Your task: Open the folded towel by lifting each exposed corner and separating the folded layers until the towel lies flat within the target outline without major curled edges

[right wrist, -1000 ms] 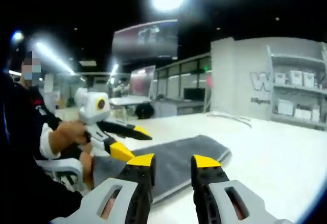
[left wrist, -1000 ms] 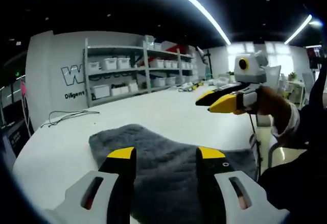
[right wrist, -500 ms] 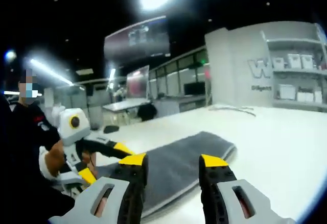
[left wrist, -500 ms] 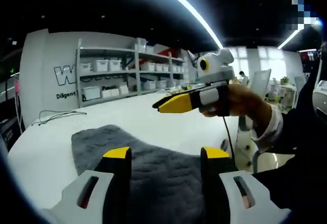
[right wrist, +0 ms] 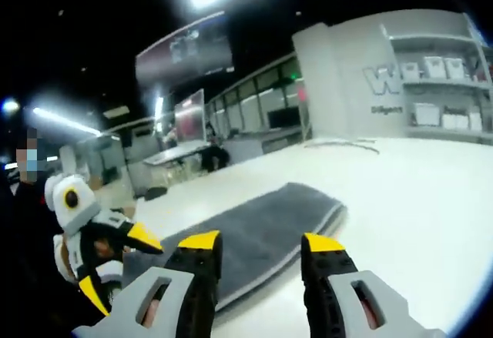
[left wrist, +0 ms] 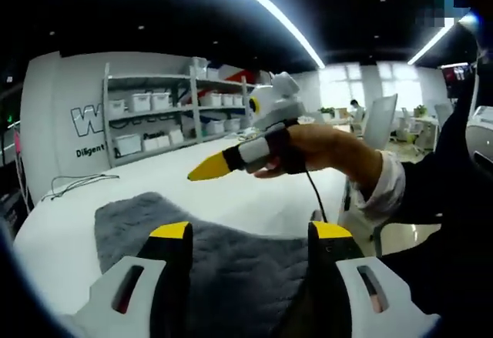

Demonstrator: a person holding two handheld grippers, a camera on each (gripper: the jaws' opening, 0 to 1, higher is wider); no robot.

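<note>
Swinging across the left gripper view, the right gripper (left wrist: 202,172) now reaches further over the table (left wrist: 254,192) than a second ago — its yellow tips look pressed together, holding nothing. Left gripper (left wrist: 250,232) jaws stand spread, empty, above the grey towel (left wrist: 231,265), which lies folded near the table's near edge. Shelf bins (left wrist: 146,101) line the far wall; their contents can't be made out. Towel's near part is hidden behind the jaws.
</note>
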